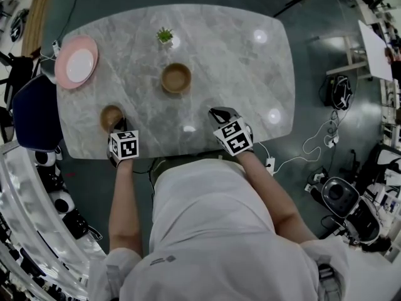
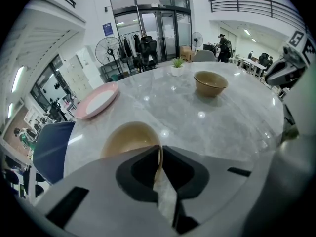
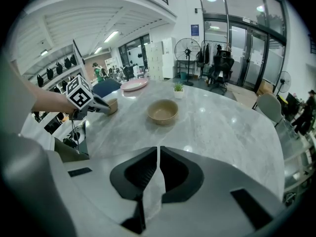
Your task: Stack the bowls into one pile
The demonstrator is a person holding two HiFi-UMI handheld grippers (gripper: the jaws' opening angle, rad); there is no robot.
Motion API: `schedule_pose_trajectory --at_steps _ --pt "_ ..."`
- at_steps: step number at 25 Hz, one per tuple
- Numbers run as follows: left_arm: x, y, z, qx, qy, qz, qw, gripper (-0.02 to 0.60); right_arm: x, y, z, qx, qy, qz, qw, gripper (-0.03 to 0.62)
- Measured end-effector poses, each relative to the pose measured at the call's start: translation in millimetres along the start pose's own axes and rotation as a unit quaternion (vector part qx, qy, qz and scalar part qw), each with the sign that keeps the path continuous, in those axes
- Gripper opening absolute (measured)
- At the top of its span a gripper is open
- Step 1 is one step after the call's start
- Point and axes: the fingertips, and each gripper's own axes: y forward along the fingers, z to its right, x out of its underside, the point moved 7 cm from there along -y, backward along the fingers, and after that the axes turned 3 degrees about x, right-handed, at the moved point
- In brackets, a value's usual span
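A small tan bowl sits near the table's front left edge. My left gripper is shut on the near rim of the small bowl, and the thin wall shows between the jaw tips in the left gripper view. A larger tan bowl stands alone at the table's middle, also seen in the left gripper view and the right gripper view. My right gripper hovers over the front edge right of centre. It is shut, with nothing between its jaws.
A pink plate lies at the table's far left corner. A small potted plant stands behind the larger bowl. A dark blue chair sits off the grey marble table's left edge. Cables and gear lie on the floor to the right.
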Motion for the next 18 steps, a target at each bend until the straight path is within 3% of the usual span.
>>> schedule_pose_trajectory --at_steps 18 --pt "-41.9 -15.0 38.4 0.0 0.028 0.02 0.9994 0.02 13.3 -16.3 29.2 -0.005 0.006 0.016 1.0 0.028"
